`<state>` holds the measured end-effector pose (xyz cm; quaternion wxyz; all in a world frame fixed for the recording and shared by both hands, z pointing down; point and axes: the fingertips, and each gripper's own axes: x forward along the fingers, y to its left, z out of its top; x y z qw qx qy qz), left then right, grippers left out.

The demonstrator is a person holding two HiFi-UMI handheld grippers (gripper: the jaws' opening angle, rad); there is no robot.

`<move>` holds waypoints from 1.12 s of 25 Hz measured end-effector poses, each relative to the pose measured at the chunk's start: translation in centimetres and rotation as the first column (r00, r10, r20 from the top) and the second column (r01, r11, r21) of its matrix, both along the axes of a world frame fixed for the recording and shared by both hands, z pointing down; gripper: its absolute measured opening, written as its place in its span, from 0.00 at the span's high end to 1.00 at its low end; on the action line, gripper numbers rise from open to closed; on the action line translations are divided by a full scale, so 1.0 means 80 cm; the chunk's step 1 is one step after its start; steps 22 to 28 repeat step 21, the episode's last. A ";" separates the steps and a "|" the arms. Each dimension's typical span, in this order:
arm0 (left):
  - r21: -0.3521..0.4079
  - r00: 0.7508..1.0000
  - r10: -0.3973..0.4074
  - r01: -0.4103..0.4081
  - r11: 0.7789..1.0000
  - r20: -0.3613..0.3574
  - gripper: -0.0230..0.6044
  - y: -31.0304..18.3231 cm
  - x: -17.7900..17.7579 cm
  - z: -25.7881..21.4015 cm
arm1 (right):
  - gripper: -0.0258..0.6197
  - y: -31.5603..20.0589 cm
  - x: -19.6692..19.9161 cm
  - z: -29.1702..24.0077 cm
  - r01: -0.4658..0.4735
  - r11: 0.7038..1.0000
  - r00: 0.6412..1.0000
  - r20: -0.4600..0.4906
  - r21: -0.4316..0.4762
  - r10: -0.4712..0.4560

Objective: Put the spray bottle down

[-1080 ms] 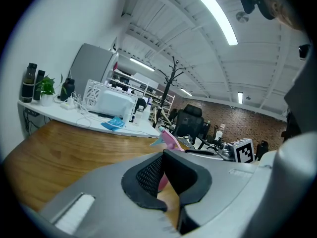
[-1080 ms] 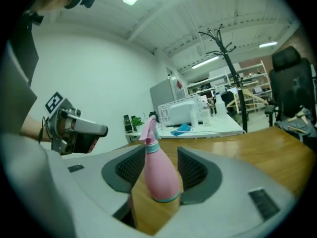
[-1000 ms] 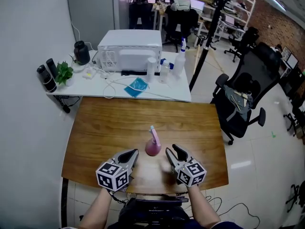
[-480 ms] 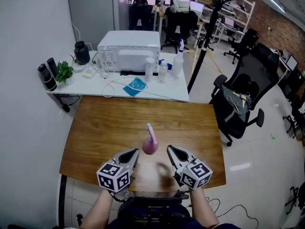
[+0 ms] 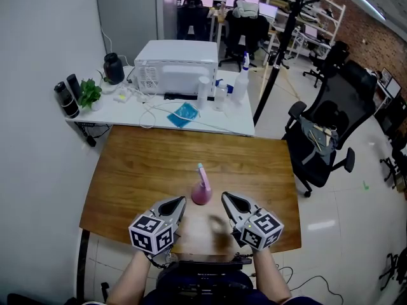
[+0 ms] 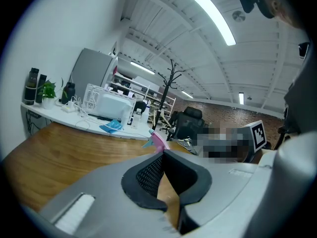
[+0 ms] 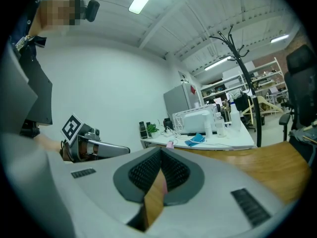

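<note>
Head view: the pink spray bottle (image 5: 201, 192) stands upright on its own base on the wooden tabletop (image 5: 140, 164), close to the near edge, its nozzle leaning toward eleven o'clock. Nothing touches it. The left tool (image 5: 180, 201) sits at about seven o'clock from the bottle and the right tool (image 5: 226, 197) at about five o'clock, each just beside it but apart from it. That looks like a bottle already set down, with both tools drawn clear so as not to tip it.

Left gripper view: the left tool's jaws are pressed tip to tip with nothing between them. Only the bottle's pink and blue nozzle (image 6: 157, 140) pokes up past the tips at twelve o'clock, so this tool points toward the bottle but has no hold on it.

Right gripper view: the right tool's jaws are likewise fully together and empty — bare wood shows through the slit below the tips. A small pink bit of the bottle (image 7: 170, 144) shows at about one o'clock beyond them. I judge the task essentially complete.
</note>
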<state>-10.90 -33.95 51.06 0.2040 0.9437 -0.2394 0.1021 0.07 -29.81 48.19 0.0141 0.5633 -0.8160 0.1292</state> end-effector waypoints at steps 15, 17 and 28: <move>-0.005 1.000 -0.001 0.001 1.000 0.009 0.95 0.001 -0.001 0.000 | 0.96 -0.001 -0.004 0.004 0.006 1.000 1.000 0.007 -0.018 -0.006; -0.008 1.000 -0.001 0.001 1.000 0.010 0.95 0.001 -0.002 0.001 | 0.96 0.000 -0.005 0.005 0.007 1.000 1.000 0.007 -0.022 -0.007; -0.013 1.000 -0.001 0.001 1.000 0.014 0.95 0.004 -0.002 0.002 | 0.96 0.002 -0.005 0.005 0.006 1.000 1.000 0.009 -0.027 -0.006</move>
